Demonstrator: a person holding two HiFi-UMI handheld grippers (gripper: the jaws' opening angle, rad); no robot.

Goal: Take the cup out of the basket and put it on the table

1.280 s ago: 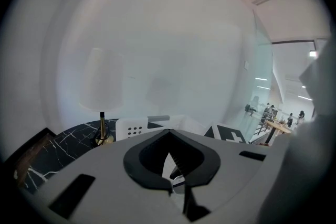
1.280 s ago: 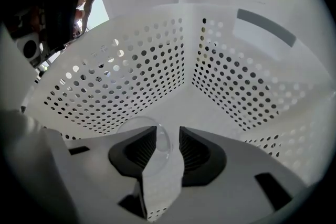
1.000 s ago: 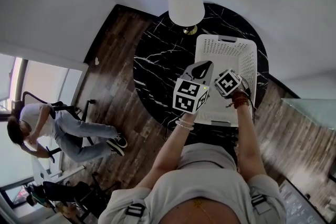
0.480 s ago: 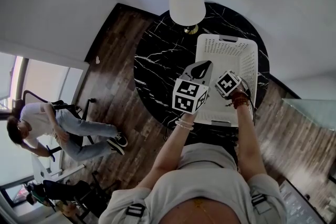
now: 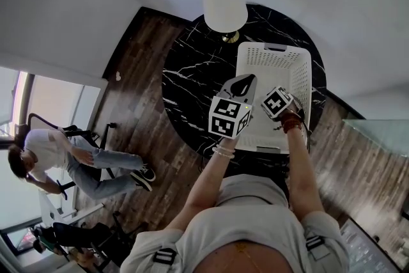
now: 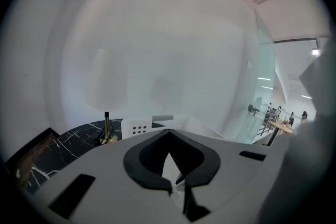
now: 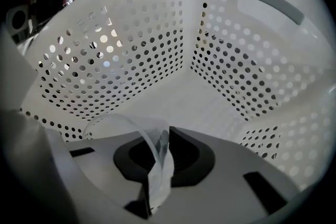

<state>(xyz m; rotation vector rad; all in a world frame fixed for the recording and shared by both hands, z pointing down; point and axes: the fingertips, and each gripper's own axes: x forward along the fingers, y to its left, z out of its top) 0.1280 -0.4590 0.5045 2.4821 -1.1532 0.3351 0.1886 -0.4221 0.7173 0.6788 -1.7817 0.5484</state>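
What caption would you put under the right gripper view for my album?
Right tongs closing on a clear plastic cup by its wall, inside a white perforated plastic basket.

The person wears a light grey short-sleeved top (image 5: 268,214), seen in the lower middle of the frame. A black-and-white striped tab (image 5: 164,257) sits on the left shoulder, and a second one sits on the right. A pale bracelet (image 5: 223,151) circles the left wrist. A dark red band (image 5: 292,122) with thin dark cords wraps the right wrist.
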